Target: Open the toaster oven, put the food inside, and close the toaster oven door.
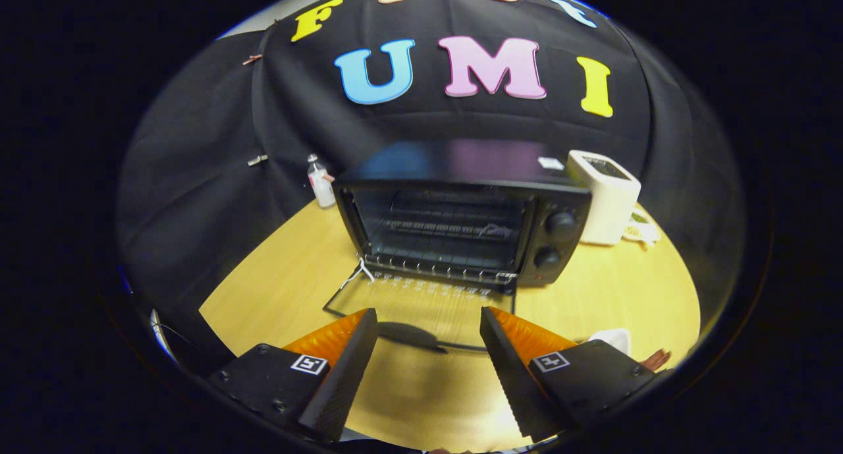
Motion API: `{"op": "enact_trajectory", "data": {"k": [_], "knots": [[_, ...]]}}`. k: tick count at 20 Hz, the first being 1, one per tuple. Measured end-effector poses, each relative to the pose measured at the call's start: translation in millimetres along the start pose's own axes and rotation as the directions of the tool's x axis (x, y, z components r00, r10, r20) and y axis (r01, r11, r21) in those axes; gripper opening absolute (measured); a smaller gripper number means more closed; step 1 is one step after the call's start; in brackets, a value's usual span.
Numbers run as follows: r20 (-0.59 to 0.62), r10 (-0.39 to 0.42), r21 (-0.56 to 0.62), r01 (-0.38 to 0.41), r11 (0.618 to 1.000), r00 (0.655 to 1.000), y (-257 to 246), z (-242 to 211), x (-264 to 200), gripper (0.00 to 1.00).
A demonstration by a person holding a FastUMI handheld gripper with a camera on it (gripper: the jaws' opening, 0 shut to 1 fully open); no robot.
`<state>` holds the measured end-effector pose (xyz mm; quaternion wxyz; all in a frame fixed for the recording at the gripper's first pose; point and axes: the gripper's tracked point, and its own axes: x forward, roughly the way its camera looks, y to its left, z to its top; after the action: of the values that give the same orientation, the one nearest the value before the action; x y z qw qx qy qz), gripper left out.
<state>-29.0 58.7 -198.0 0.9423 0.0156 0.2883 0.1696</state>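
The tongs [428, 322] stand wide apart, holding nothing; the toaster oven [461, 227] sits beyond them on the surface [290, 269], its glass door [421, 309] lying open; lowering carelessly could strike it.

Small white bottle [321, 183] with a dark cap, upright at the back left of the wooden table [632, 289], against the black cloth wall [197, 144]. White boxy appliance [603, 203] at center right, a white cable [642, 231] beside it.
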Motion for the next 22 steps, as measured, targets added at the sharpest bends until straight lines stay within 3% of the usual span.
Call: {"op": "enact_trajectory", "data": {"k": [6,11,22], "knots": [[0.134,0.007,-0.048,0.000,0.999,0.991,-64.8,62.8,-35.2,0.96],[0.169,-0.013,-0.059,0.023,0.998,0.986,-119.0,74.4,-44.4,0.96],[-0.022,-0.073,0.095,0.075,0.993,0.997,-221.5,24.5,-53.0,0.99]]}}
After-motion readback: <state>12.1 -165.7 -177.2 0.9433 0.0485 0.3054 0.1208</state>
